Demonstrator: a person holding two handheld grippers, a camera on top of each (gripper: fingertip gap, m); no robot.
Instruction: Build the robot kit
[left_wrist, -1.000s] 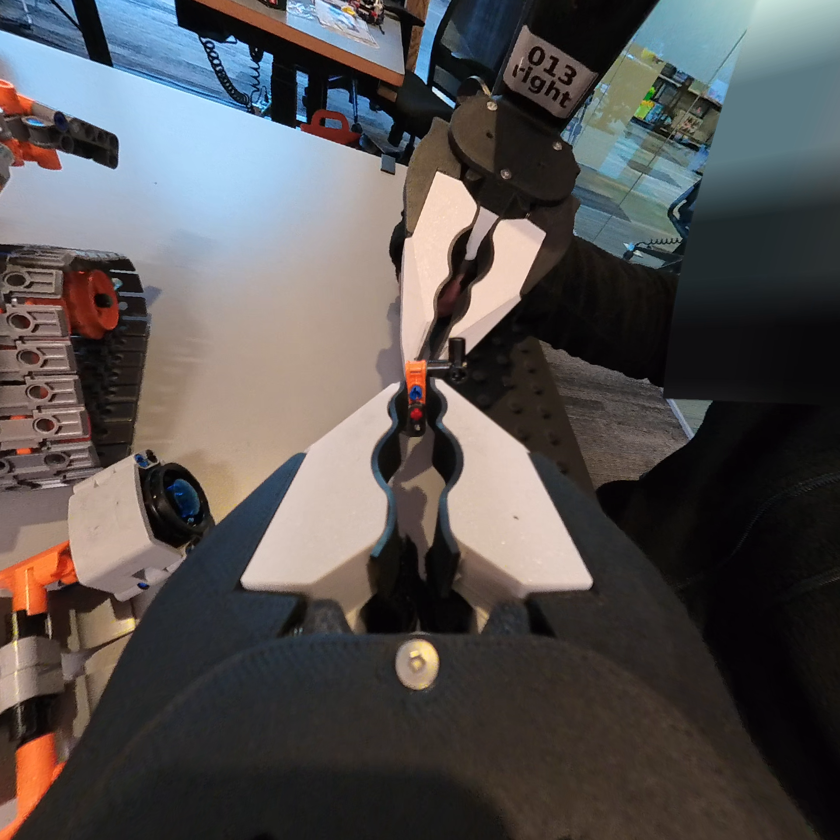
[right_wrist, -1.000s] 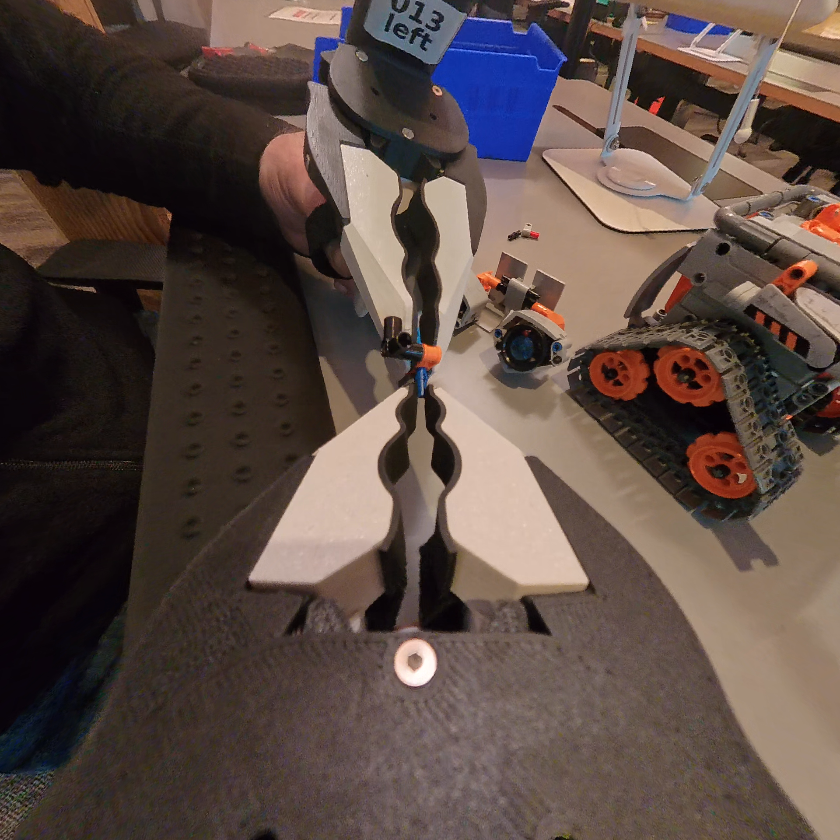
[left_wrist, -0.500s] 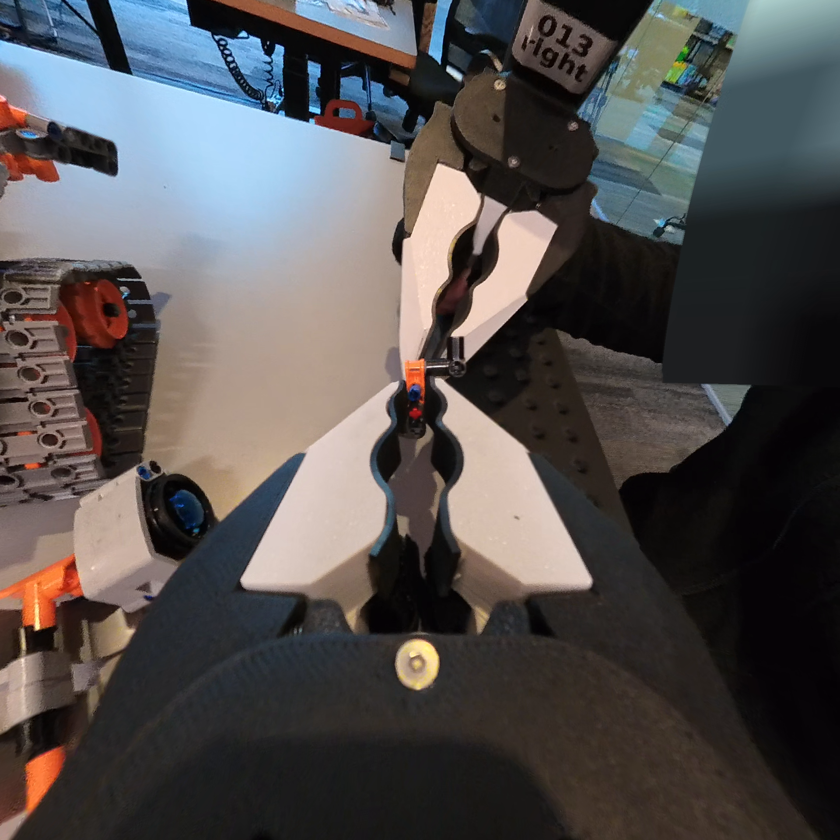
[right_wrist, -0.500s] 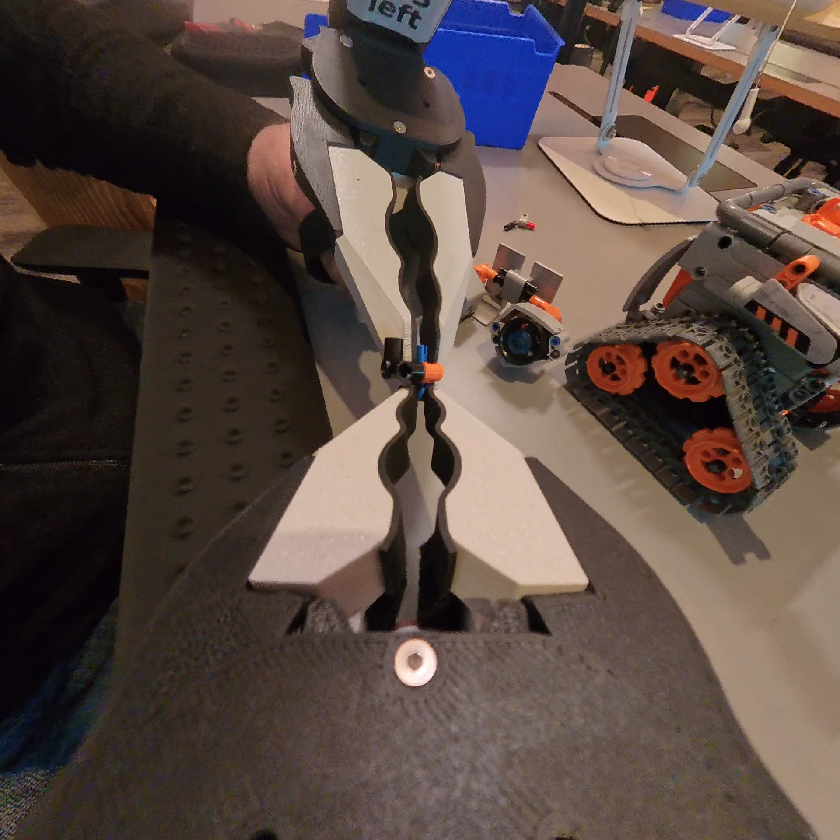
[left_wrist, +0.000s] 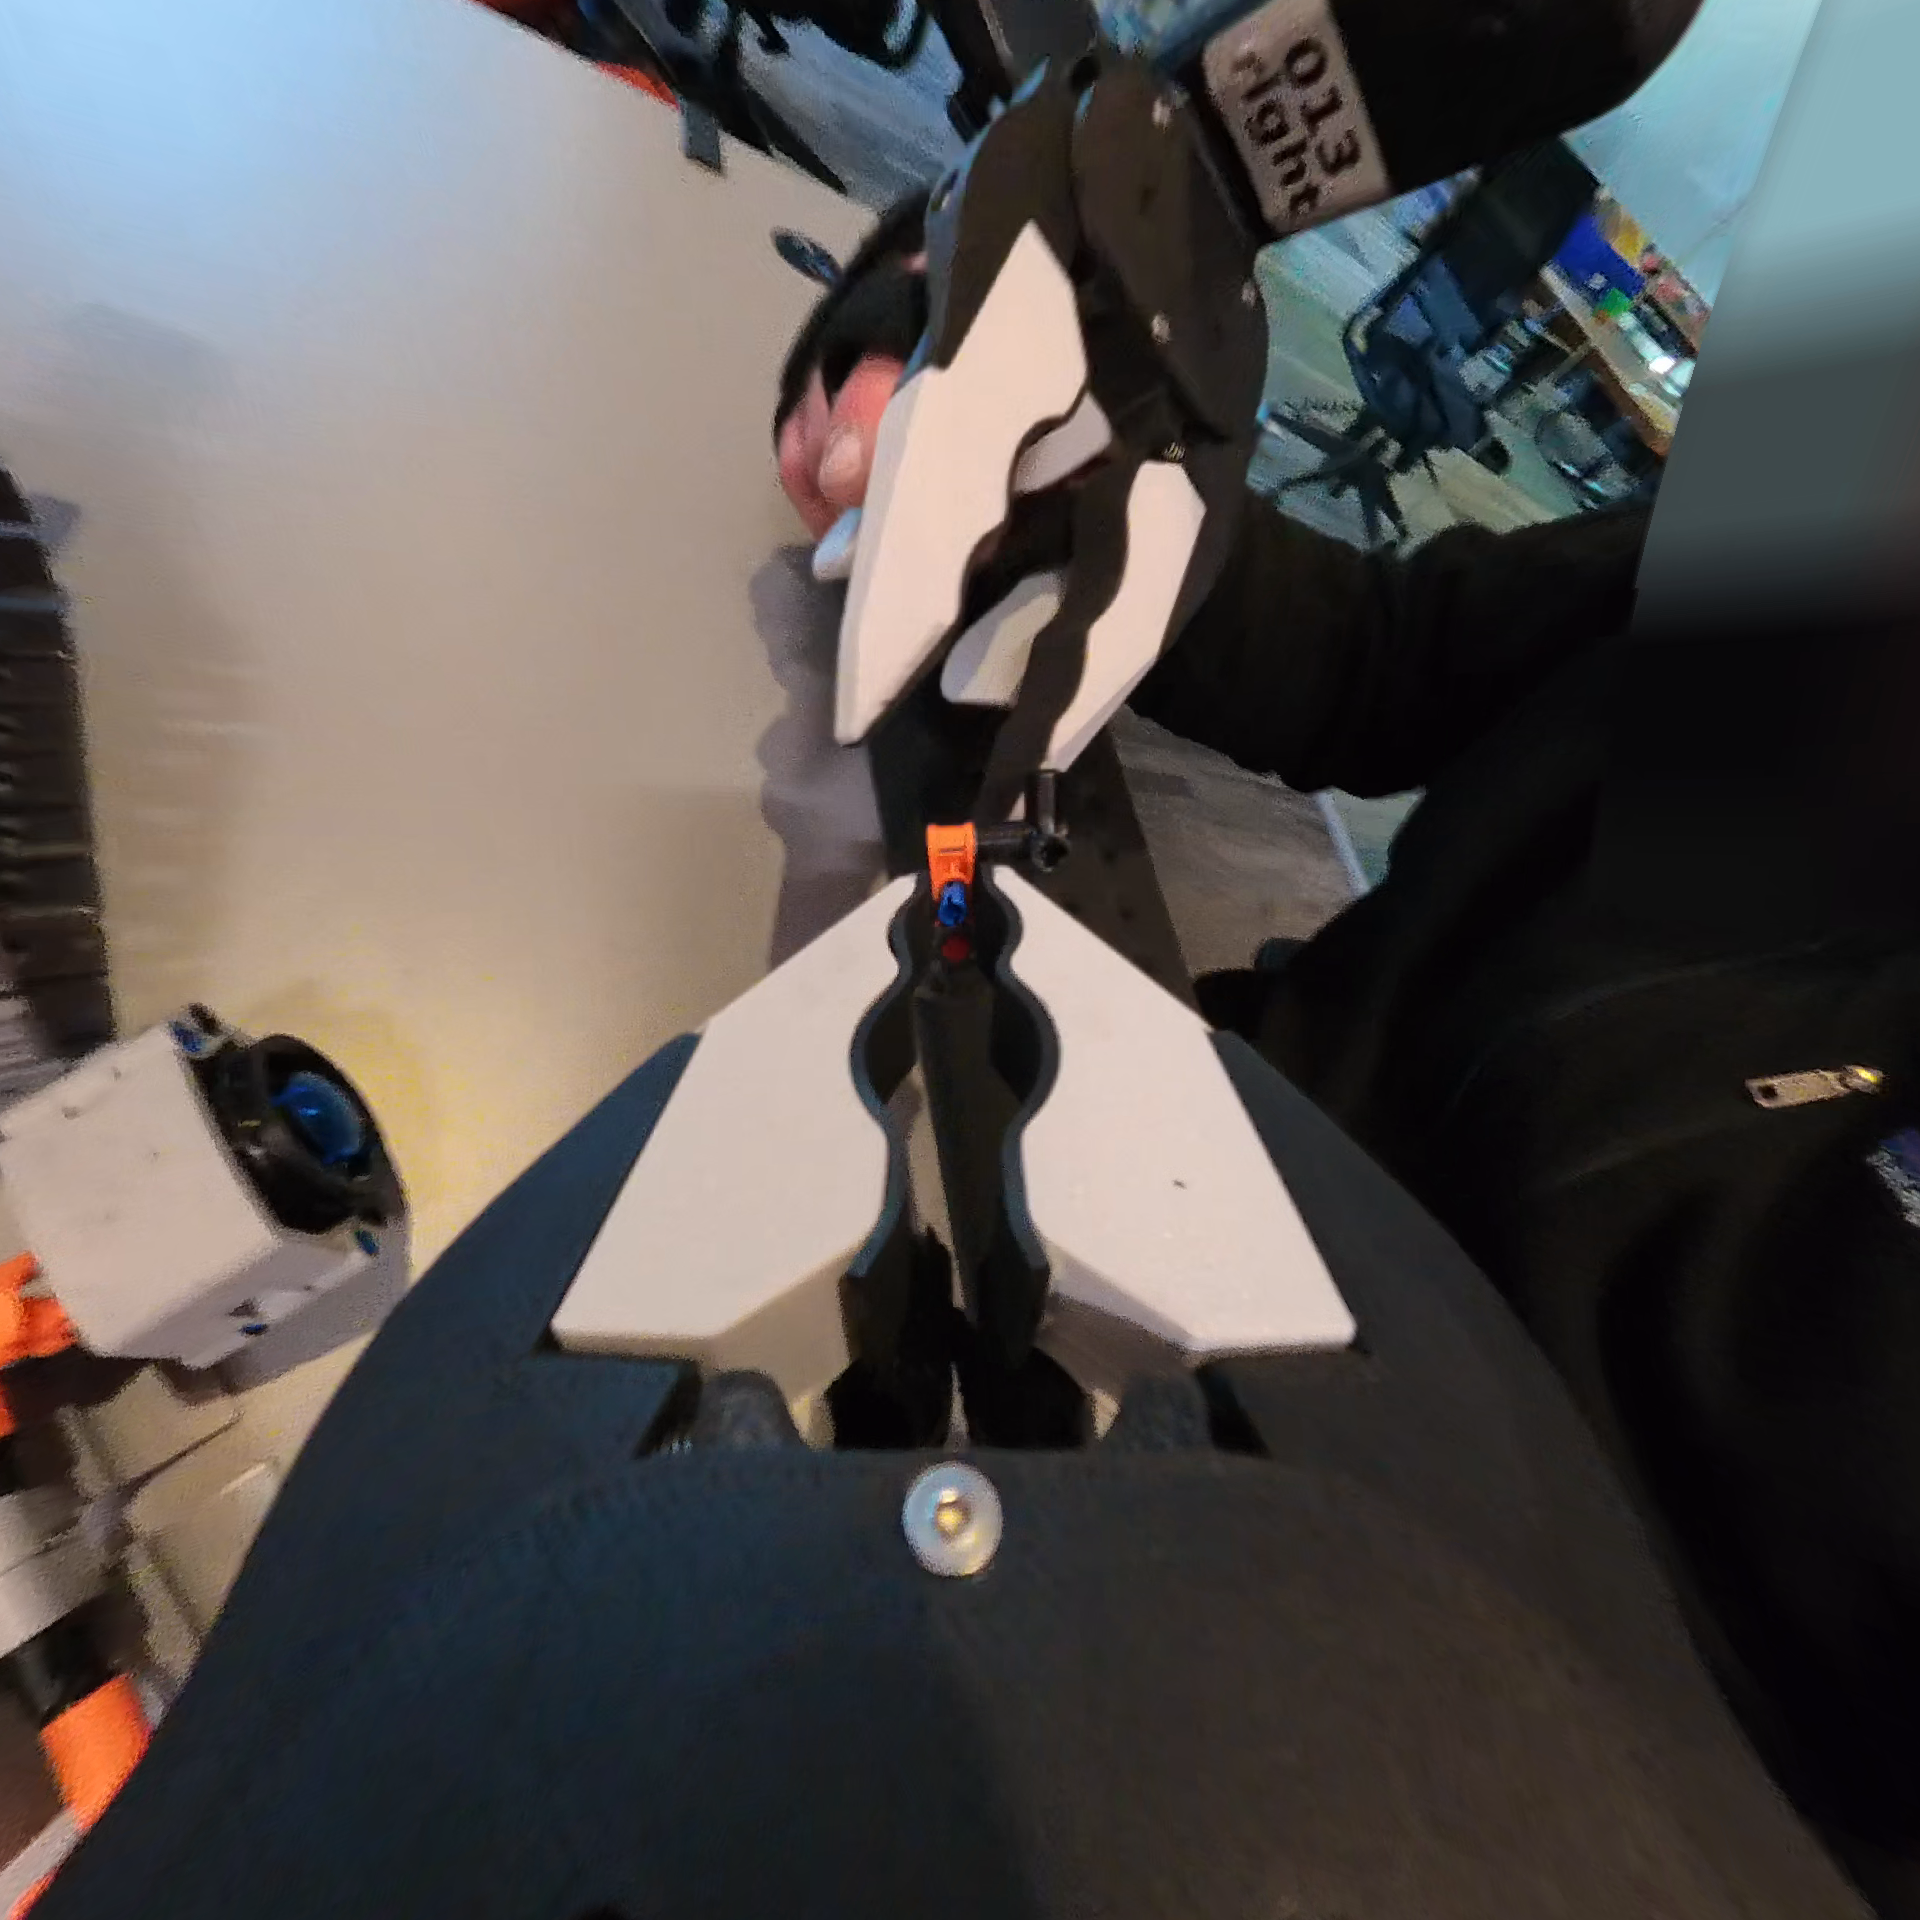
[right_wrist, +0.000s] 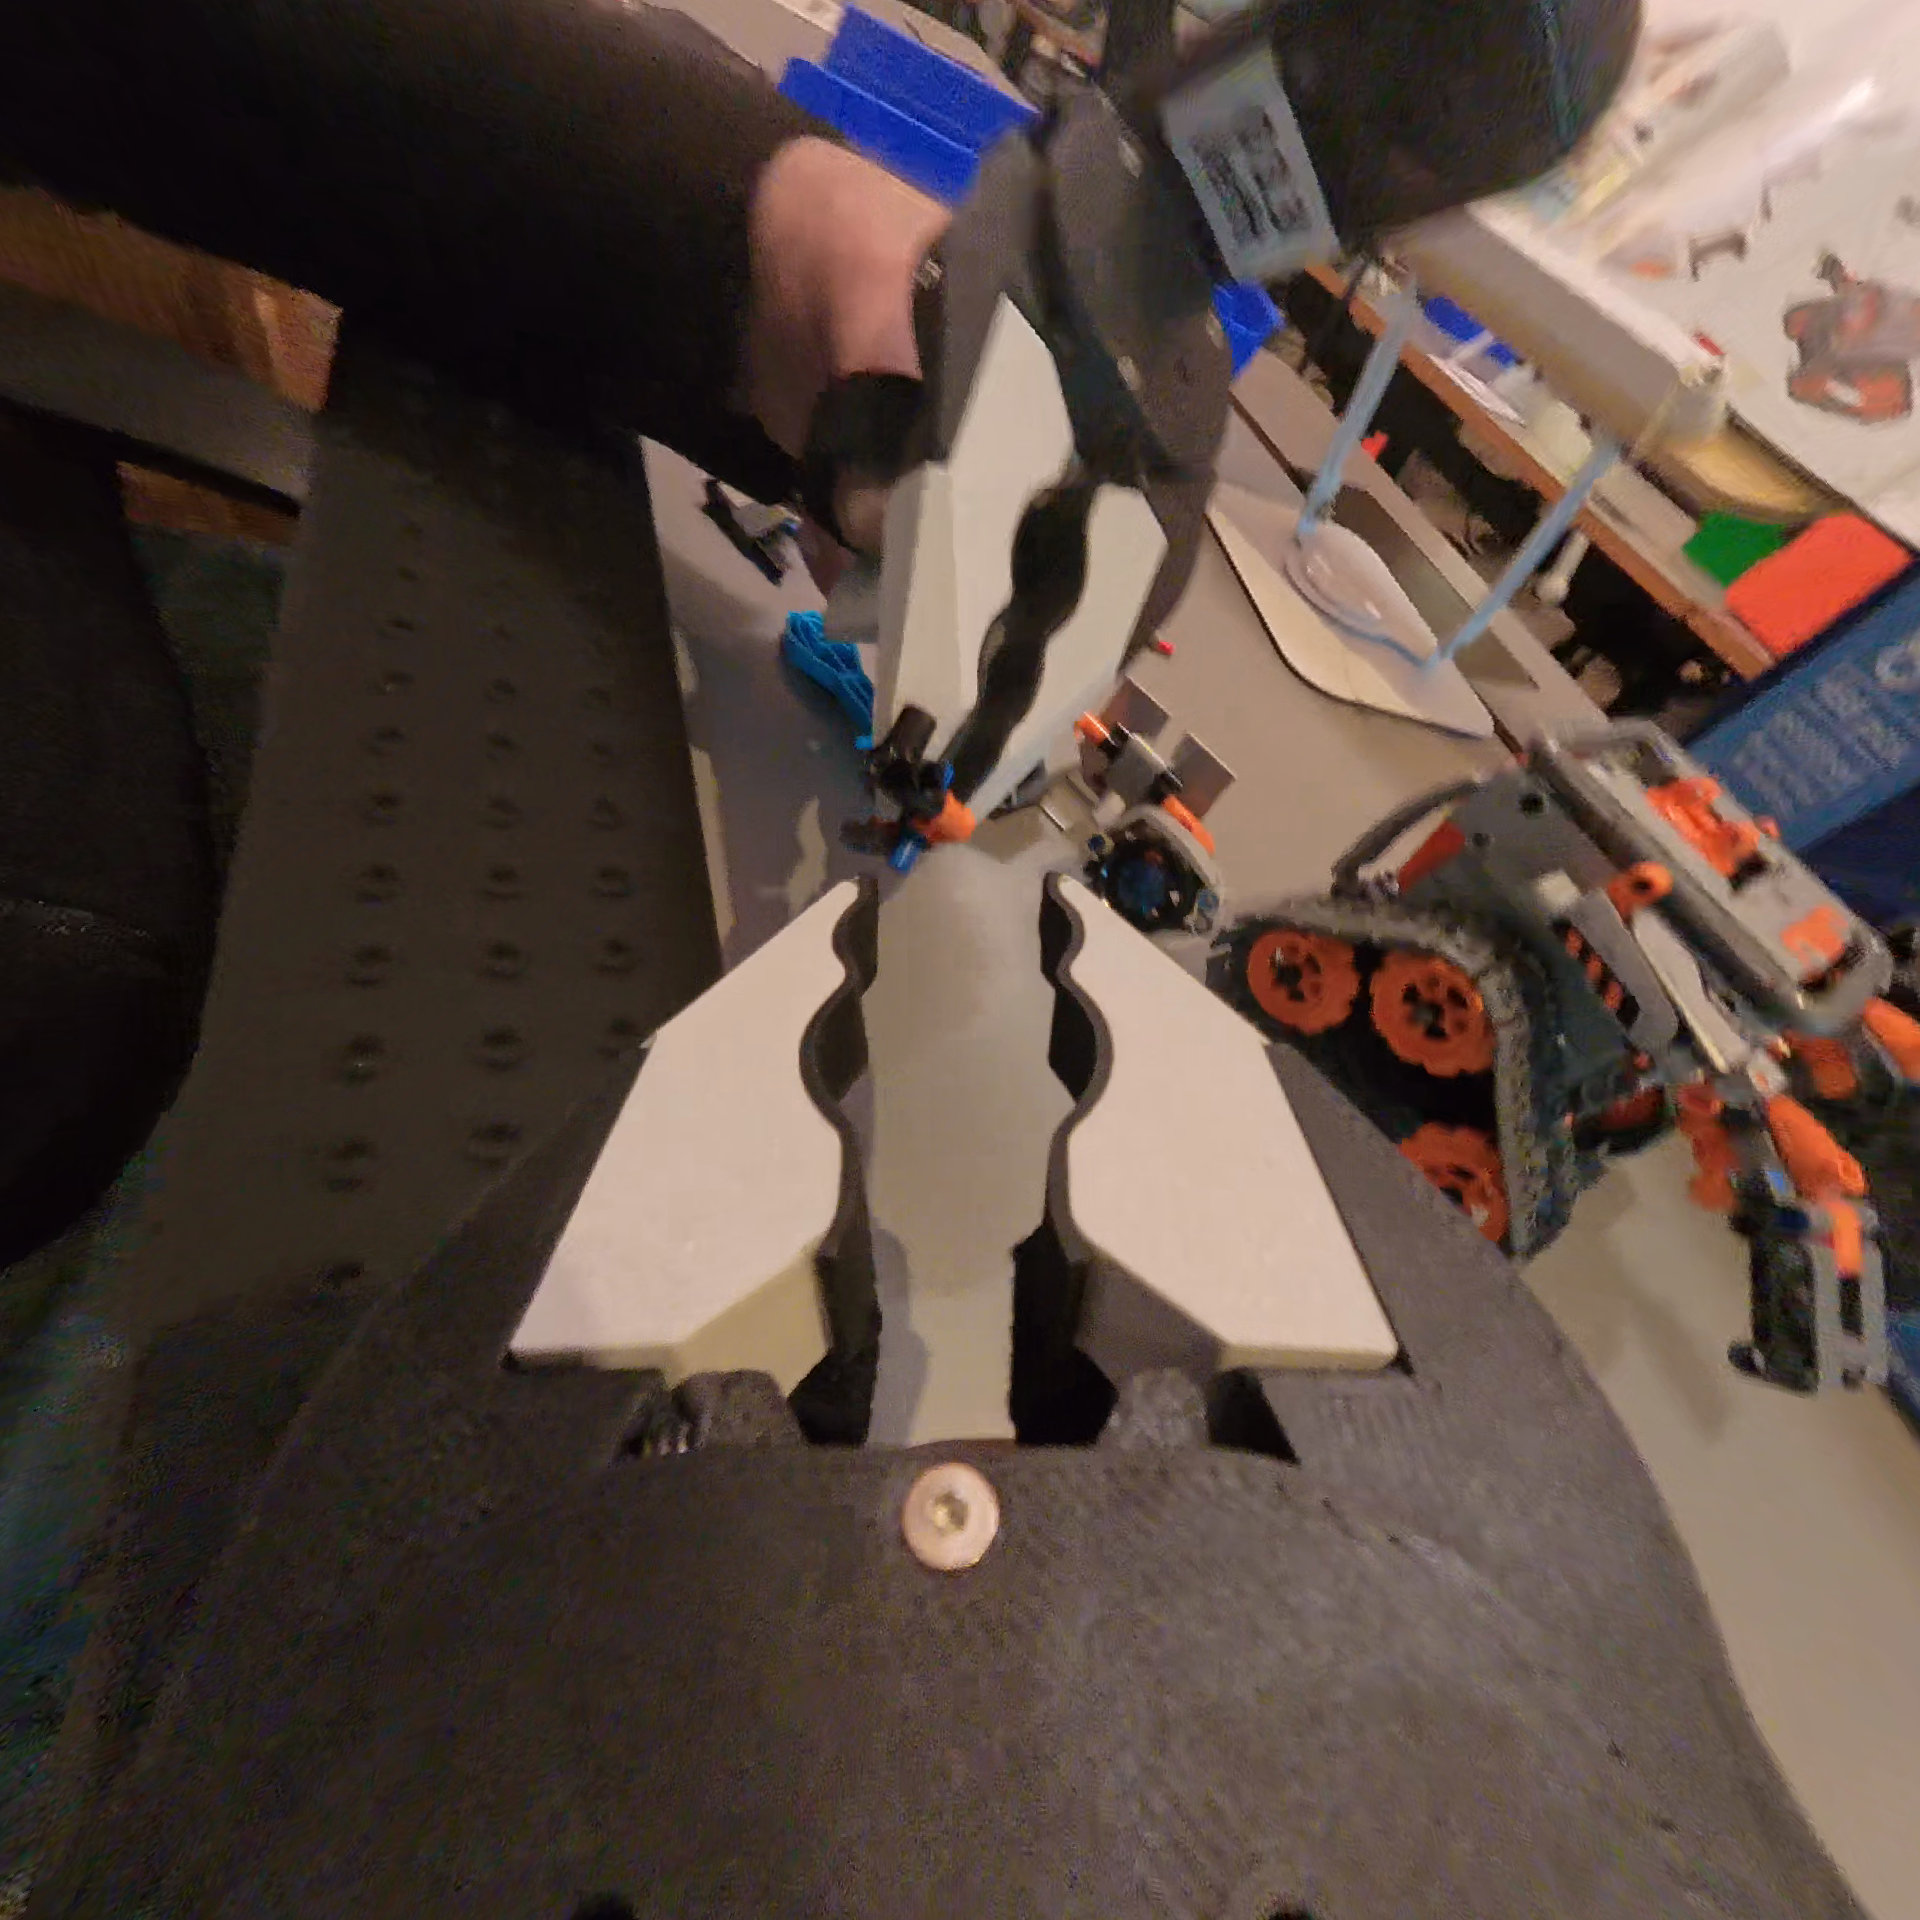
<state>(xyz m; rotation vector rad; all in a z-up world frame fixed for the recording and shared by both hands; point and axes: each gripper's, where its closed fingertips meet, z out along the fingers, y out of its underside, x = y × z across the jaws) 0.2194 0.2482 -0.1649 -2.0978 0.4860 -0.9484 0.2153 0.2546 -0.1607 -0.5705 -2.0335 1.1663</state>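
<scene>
My left gripper (left_wrist: 954, 902) is shut on a small building-toy piece (left_wrist: 952, 850): an orange connector with a blue pin and a black cross-end sticking out to the right. My right gripper (right_wrist: 956, 896) is open and empty, its fingers well apart. In the right wrist view the left gripper (right_wrist: 940, 805) holds the piece (right_wrist: 920, 805) just beyond and to the left of my right fingertips, apart from them. In the left wrist view the right gripper (left_wrist: 971, 732) hangs open just above the piece, tilted.
A tracked toy vehicle (right_wrist: 1455, 1029) with orange wheels stands on the grey table (right_wrist: 1683, 1475) at right. A grey sensor block with a blue lens (right_wrist: 1153, 862) (left_wrist: 197, 1174) lies nearby. A black perforated armrest (right_wrist: 447, 831) is at left. A blue bin (right_wrist: 904, 104) and lamp base (right_wrist: 1351, 582) are behind. My left and right fingertips are right by each other. It is some 10 cm from my right tips to the black perforated armrest (right_wrist: 447, 831).
My right gripper has opened, let go of the small piece and drawn back a little. The left gripper still holds the piece. Both views have tilted and blurred.
</scene>
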